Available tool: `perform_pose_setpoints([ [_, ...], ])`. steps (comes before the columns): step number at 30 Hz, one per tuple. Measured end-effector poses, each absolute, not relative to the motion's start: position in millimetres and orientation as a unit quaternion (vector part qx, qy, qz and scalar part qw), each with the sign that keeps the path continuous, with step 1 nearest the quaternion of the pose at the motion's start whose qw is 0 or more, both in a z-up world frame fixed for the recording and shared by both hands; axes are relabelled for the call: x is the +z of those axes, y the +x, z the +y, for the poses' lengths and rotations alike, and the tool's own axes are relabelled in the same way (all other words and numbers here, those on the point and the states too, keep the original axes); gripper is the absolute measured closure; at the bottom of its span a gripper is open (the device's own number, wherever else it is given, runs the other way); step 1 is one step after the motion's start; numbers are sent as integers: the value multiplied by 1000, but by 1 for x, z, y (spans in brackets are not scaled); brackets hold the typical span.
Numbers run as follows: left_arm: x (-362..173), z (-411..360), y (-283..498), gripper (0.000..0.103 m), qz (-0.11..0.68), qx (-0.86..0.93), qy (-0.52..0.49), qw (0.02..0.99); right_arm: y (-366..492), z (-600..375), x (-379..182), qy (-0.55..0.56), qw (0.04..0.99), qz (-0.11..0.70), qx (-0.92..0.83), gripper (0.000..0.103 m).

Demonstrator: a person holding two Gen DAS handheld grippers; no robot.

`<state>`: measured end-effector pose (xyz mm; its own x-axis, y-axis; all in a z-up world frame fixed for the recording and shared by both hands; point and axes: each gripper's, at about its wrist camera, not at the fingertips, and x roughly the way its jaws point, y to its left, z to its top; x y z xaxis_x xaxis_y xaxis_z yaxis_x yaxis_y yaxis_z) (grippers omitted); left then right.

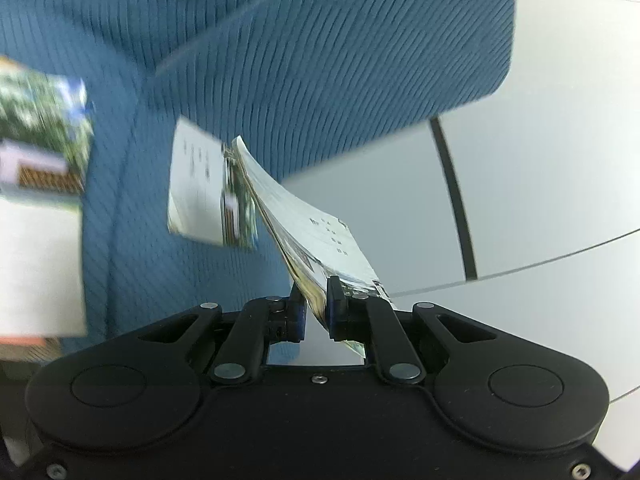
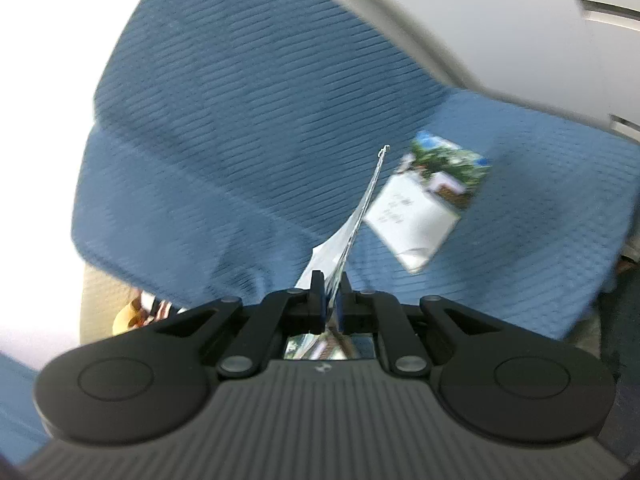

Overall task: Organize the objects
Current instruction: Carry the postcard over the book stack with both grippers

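Note:
My left gripper (image 1: 316, 290) is shut on the lower edge of a thin stack of printed leaflets (image 1: 304, 224), which leans up and to the left above a blue ribbed cloth (image 1: 280, 60). A single leaflet (image 1: 200, 192) with a white text page and a green picture lies on the cloth just behind the stack. A bigger, blurred leaflet of the same print (image 1: 40, 184) fills the left edge; whether it lies flat or is held is unclear. My right gripper (image 2: 331, 280) is shut on a thin leaflet (image 2: 340, 240) seen edge-on. Another leaflet (image 2: 428, 200) lies flat on the cloth (image 2: 240, 120) to its right.
A pale smooth surface (image 1: 540, 200) with a dark seam (image 1: 456, 200) extends to the right of the cloth. In the right wrist view a white surface (image 2: 480, 20) borders the cloth's far edge, and something orange-yellow (image 2: 128, 316) peeks out under the cloth's near left corner.

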<state>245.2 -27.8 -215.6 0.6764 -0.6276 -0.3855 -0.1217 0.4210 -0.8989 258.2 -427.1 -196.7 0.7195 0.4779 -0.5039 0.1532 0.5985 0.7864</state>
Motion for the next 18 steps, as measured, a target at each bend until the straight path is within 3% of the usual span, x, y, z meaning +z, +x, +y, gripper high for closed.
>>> perform_pose_setpoints([
  [8, -185, 32, 214, 94, 333, -125, -506, 786, 284, -365, -176, 398, 826, 366, 162, 93],
  [18, -210, 85, 176, 94, 331, -51, -489, 805, 300, -293, -203, 349, 820, 403, 209, 93],
])
